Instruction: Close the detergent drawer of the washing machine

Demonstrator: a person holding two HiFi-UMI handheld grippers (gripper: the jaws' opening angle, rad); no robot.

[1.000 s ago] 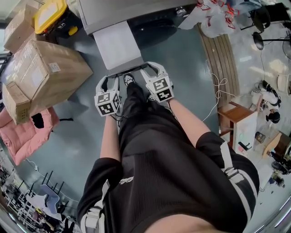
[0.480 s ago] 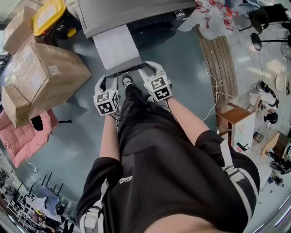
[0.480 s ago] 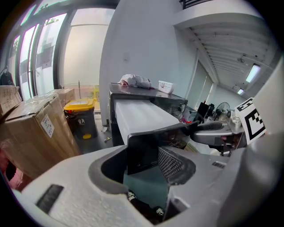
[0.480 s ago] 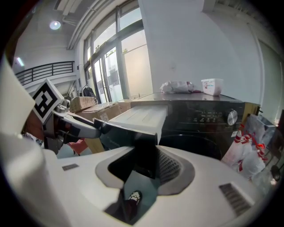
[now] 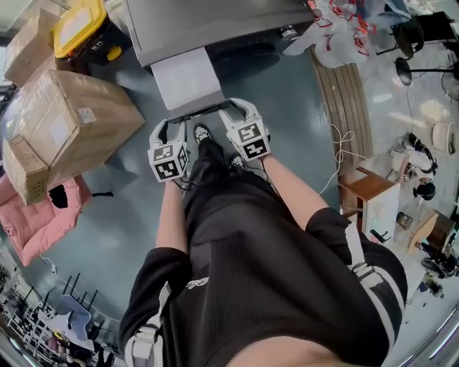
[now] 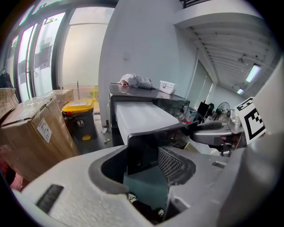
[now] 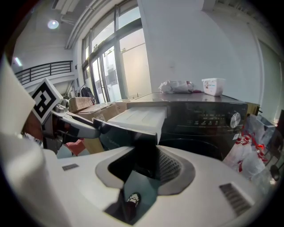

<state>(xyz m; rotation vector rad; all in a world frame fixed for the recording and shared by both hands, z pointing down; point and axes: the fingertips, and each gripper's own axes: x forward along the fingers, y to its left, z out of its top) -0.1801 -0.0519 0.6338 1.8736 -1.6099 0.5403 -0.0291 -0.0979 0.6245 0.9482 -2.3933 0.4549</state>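
Left gripper (image 5: 171, 123) and right gripper (image 5: 239, 109) are clamped side by side on the dark front panel (image 6: 142, 148) of the detergent drawer (image 5: 185, 75), which is drawn out of the washing machine (image 5: 208, 21), its long axis running straight ahead of both, neither nearer

The right gripper (image 7: 148, 167) clamps the open detergent drawer (image 7: 140, 119) at its front.

Blocked straight ahead by the pulled-out detergent drawer (image 5: 185, 77) jutting from the washing machine's (image 5: 208, 21) front edge, hemmed at its left corner by a cardboard box (image 5: 64, 122) and yellow-lidded bin (image 5: 79, 25) (both close), crowded at its right corner by plastic bags (image 5: 337, 29), passable over the floor (image 5: 287, 93) between.
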